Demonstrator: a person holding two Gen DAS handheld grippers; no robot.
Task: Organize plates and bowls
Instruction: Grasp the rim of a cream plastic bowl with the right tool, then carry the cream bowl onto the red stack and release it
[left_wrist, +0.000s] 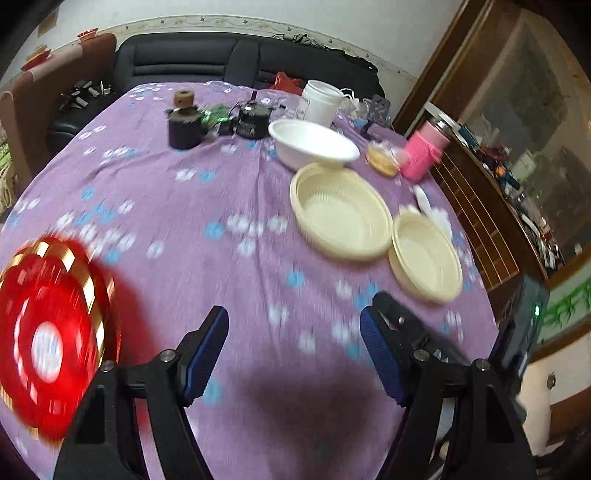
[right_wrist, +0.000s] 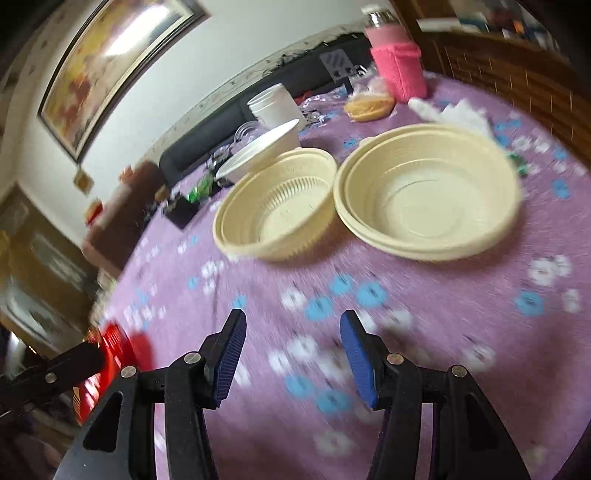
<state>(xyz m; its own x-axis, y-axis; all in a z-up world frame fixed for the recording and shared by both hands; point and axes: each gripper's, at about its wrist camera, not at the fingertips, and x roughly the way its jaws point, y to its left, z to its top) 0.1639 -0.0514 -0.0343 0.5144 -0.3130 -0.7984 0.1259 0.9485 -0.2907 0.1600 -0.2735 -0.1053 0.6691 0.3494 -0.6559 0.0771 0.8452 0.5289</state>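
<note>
Two cream bowls sit side by side on the purple flowered tablecloth: a ribbed one (left_wrist: 341, 216) (right_wrist: 275, 206) and a smooth one (left_wrist: 426, 256) (right_wrist: 430, 192). A white bowl (left_wrist: 312, 142) (right_wrist: 258, 151) stands behind them. A red and gold plate (left_wrist: 51, 332) (right_wrist: 110, 354) lies at the near left. My left gripper (left_wrist: 293, 325) is open and empty above the cloth between the plate and the bowls. My right gripper (right_wrist: 293, 328) is open and empty, short of the cream bowls. The left gripper's arm shows in the right wrist view at the lower left.
At the far side stand a white cup (left_wrist: 321, 99), a dark jar (left_wrist: 183, 122), a black round device (left_wrist: 253, 118), a pink-sleeved bottle (left_wrist: 424, 147) and a bagged bun (left_wrist: 382, 157). A dark sofa (left_wrist: 207, 62) lies beyond; a wooden cabinet (left_wrist: 480, 206) stands right.
</note>
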